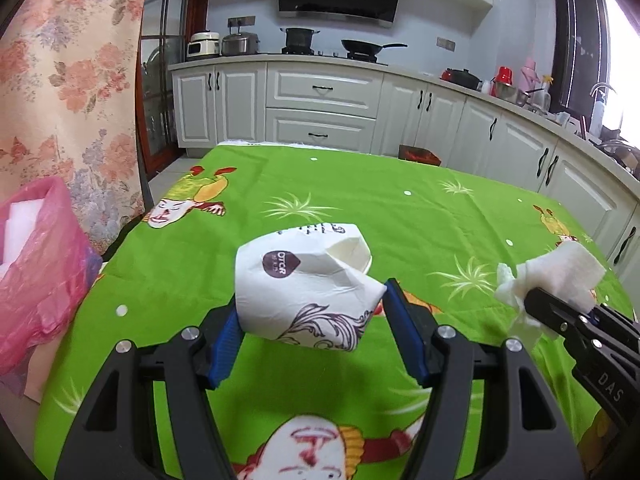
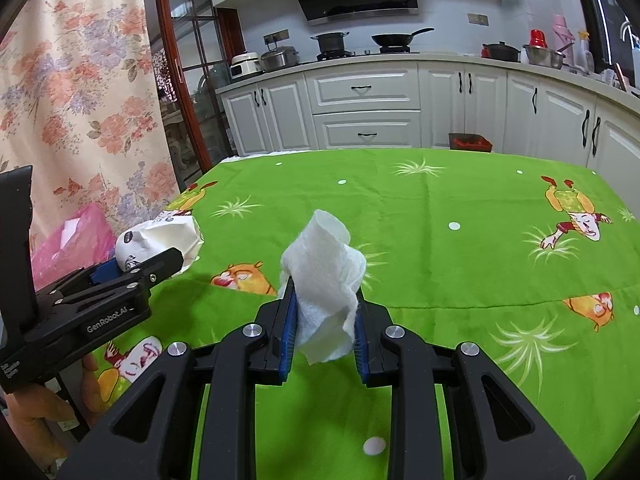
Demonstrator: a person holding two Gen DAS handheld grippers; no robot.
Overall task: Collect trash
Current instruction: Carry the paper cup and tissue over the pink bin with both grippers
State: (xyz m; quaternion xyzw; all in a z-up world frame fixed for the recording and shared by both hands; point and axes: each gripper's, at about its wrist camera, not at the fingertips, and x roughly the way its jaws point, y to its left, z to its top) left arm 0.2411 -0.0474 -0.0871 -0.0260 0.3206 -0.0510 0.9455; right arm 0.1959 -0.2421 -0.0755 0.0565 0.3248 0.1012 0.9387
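Note:
A crumpled white paper cup [image 1: 308, 284] with a brown logo and dark line drawing hangs above the green tablecloth, and my left gripper [image 1: 310, 312] is shut on it, blue pads pressing both sides. In the right wrist view the same cup [image 2: 160, 236] shows at the left, held by the left gripper [image 2: 132, 268]. My right gripper [image 2: 325, 304] is shut on a wad of white tissue [image 2: 326, 276], lifted off the table. From the left wrist view the tissue [image 1: 560, 276] and right gripper [image 1: 538, 300] appear at the right edge.
A pink plastic bag [image 1: 40, 264] holding white foam pieces stands off the table's left side, also seen as the pink bag [image 2: 76, 236]. A floral curtain [image 1: 68, 80] hangs behind it. The table [image 2: 440, 240] has a green cartoon cloth. Kitchen cabinets and a red bin [image 2: 470, 142] lie beyond.

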